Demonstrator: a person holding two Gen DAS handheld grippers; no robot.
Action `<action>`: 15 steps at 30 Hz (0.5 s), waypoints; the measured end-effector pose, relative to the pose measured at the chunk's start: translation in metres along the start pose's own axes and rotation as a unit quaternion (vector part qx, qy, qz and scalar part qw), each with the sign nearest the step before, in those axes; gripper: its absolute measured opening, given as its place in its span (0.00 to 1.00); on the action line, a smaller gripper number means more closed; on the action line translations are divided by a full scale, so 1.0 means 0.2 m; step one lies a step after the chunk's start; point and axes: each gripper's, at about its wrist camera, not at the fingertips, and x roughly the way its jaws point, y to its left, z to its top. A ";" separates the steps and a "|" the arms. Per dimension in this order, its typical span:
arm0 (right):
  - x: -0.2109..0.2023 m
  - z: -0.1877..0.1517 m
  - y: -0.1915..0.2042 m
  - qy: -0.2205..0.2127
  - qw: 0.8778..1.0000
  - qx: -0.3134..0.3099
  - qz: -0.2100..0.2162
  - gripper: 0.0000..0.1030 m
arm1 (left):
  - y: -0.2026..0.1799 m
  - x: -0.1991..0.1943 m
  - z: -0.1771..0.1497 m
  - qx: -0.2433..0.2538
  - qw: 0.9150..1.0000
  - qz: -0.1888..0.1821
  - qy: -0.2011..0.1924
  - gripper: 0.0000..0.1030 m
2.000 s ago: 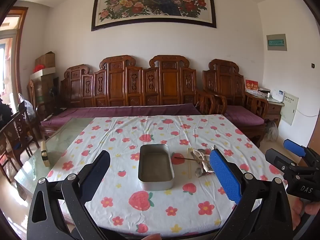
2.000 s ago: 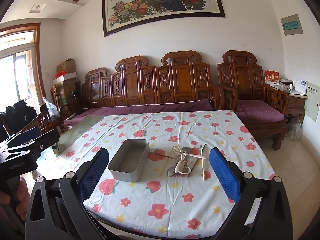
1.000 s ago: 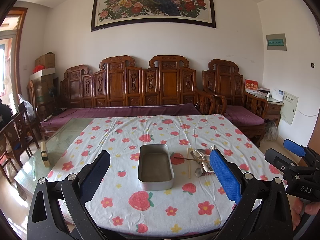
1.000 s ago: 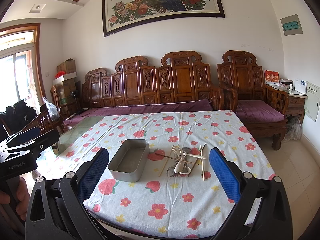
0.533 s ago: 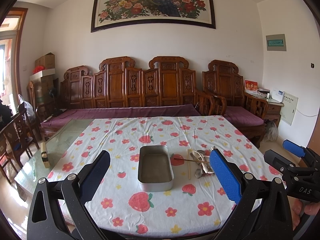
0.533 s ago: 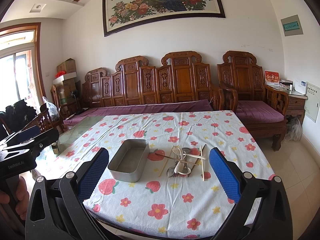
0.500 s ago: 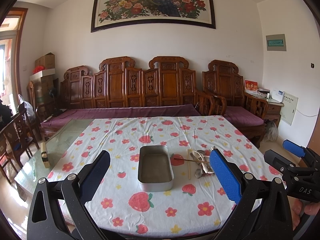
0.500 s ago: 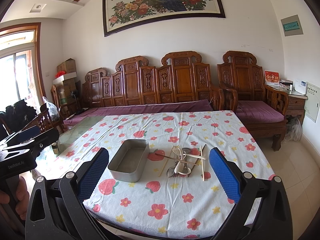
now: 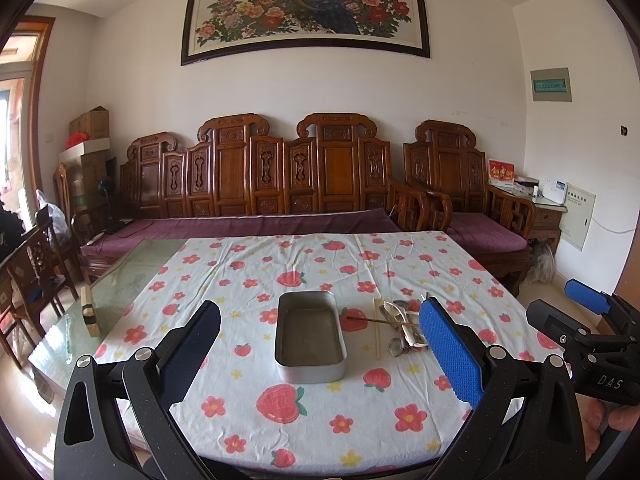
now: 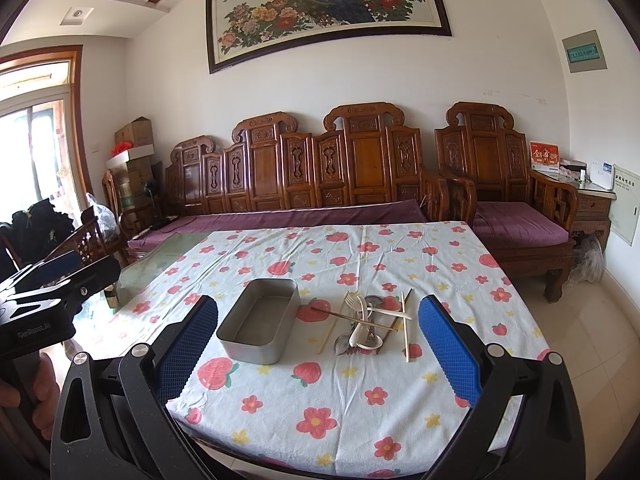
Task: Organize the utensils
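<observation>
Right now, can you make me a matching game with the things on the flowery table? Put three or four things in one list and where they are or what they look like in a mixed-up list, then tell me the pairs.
Things:
1. metal tray
2. pile of utensils
3. left gripper
4. tablecloth

Descriptions:
A. white with strawberries and flowers
B. open, holding nothing
C. empty, in the middle of the table
D. heaped just right of the tray, with a fork, spoons and chopsticks

Pairs: 1-C, 2-D, 3-B, 4-A
</observation>
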 end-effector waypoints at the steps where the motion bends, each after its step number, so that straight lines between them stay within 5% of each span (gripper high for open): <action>1: 0.00 0.00 0.00 0.000 1.000 0.000 0.000 0.98 | 0.00 0.00 0.00 0.000 1.000 0.000 0.000 0.94; 15: 0.00 0.00 0.00 0.000 1.000 -0.001 0.000 0.98 | -0.02 0.01 0.02 0.000 1.000 -0.001 0.001 0.94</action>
